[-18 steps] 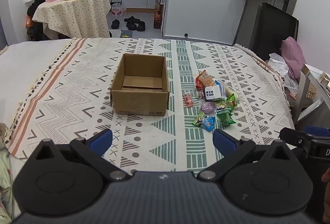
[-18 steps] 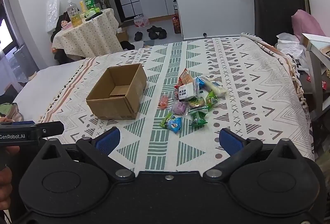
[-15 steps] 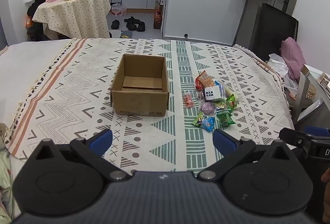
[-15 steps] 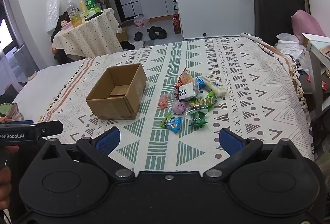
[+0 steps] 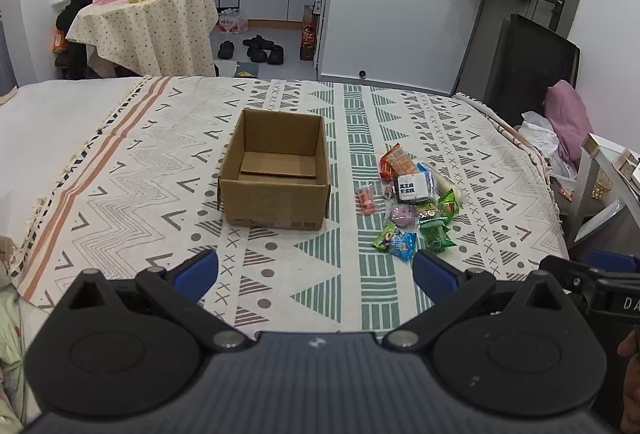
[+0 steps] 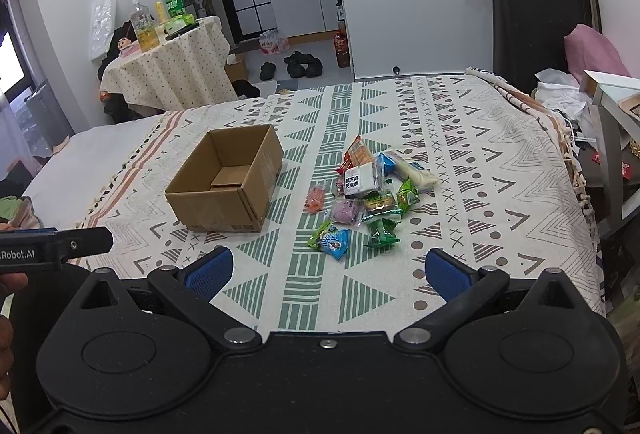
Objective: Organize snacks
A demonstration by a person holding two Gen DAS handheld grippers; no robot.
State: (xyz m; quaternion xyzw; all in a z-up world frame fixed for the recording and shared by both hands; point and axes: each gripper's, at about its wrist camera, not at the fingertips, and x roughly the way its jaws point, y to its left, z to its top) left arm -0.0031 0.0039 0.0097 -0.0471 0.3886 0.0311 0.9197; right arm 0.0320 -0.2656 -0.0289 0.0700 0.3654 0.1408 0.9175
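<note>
An open, empty cardboard box (image 5: 276, 170) (image 6: 228, 182) stands on a patterned cloth. To its right lies a pile of several wrapped snacks (image 5: 416, 194) (image 6: 368, 194): an orange pack, a white block with black text, a purple sweet, green and blue packets. My left gripper (image 5: 316, 274) is open and empty, held above the cloth's near edge in front of the box. My right gripper (image 6: 328, 270) is open and empty, near the front edge below the snack pile. Each gripper's body shows at the edge of the other's view.
The patterned cloth (image 5: 120, 186) covers a bed-like surface. A small round table (image 5: 148, 18) with bottles stands behind at left. A black chair (image 5: 528, 66) and a pink cushion (image 5: 568, 114) are at the right. Shoes lie on the floor beyond.
</note>
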